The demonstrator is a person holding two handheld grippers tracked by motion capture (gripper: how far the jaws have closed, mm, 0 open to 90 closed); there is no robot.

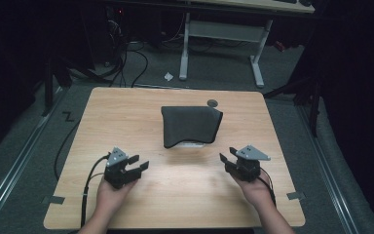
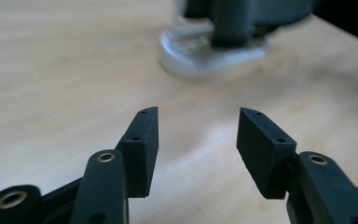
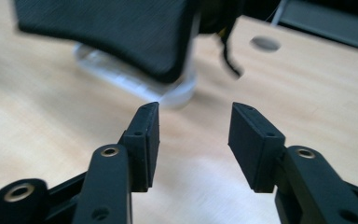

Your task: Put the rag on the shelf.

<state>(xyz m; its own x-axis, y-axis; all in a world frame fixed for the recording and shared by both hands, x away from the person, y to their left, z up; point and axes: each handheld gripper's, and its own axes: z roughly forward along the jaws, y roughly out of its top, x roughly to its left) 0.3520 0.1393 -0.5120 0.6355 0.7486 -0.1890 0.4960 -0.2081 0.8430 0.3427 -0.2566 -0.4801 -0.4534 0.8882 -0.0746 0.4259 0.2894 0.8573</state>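
High view: a light wooden table (image 1: 126, 112) fills the middle of the frame, with a dark grey cloth (image 1: 191, 125) draped over a clear, pale-based stand (image 1: 193, 144) just above centre, and a small dark round spot (image 1: 213, 103) on the tabletop touching the cloth's upper right edge. The left gripper (image 1: 141, 163), at lower left, and the right gripper (image 1: 226, 154), at lower right, rest near the tabletop on either side of the cloth, well apart from it. Both sets of jaws stand spread with nothing between them (bare wood shows in the gap in each gripper view). A white-legged desk frame (image 1: 221, 36) stands on the floor at upper centre.
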